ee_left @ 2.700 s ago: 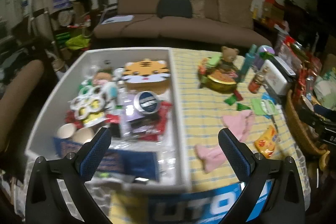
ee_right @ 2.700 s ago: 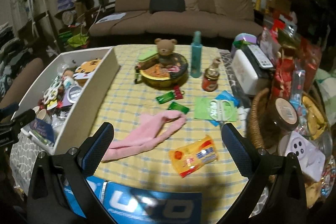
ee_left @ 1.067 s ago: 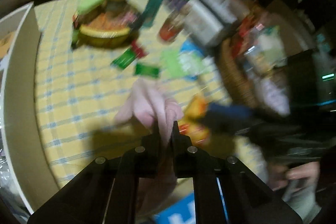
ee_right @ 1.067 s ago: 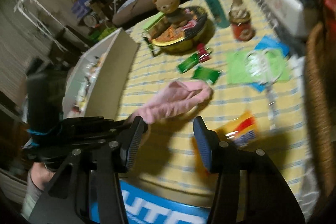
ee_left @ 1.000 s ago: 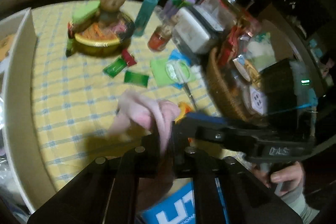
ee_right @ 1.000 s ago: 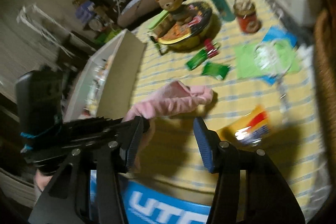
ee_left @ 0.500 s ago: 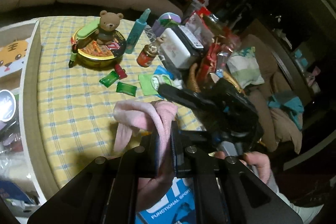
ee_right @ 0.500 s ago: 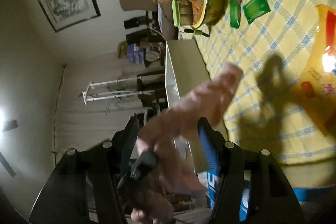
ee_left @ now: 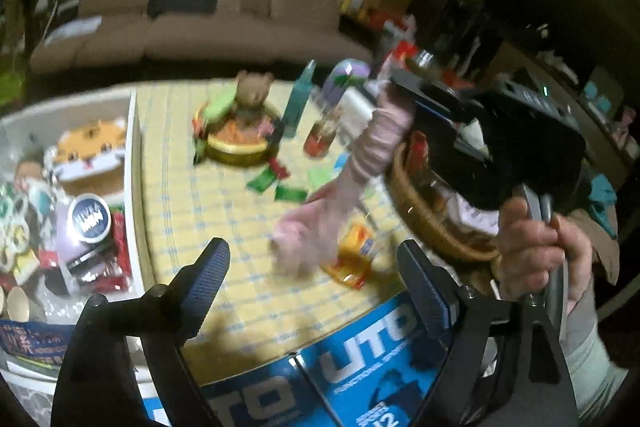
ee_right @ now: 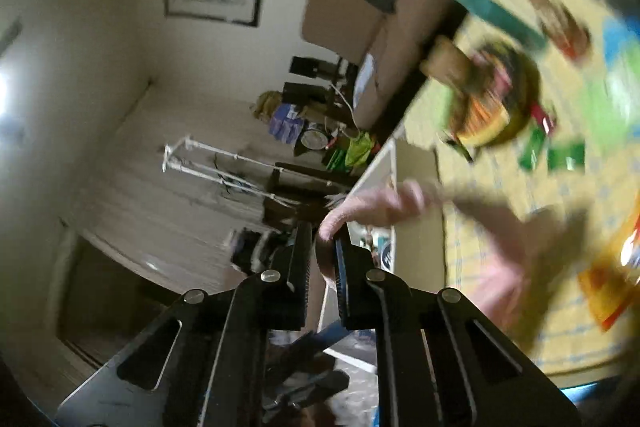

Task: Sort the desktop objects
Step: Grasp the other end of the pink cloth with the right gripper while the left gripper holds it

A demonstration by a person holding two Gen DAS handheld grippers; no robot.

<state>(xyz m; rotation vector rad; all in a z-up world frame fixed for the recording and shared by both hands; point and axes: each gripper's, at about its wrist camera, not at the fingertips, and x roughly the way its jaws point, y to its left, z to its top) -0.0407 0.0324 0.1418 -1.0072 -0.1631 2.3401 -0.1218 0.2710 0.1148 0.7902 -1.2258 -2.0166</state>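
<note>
A: Table w/ yellow checked cloth (ee_left: 224,227); big white open box (ee_left: 134,163) at its left edge, full of small items. Where's the cloth?

B: Long pink fabric piece (ee_left: 360,163) hangs above the tabletop, top end pinched in the right gripper (ee_right: 322,267), lower end blurred over an orange snack packet (ee_left: 352,255).

A: Right tool?

B: Jaws just closed, clamped on the pink fabric (ee_right: 360,211).

A: Left gripper (ee_left: 312,279)?

B: Jaws just opened, wide apart, nothing btw them.
</note>
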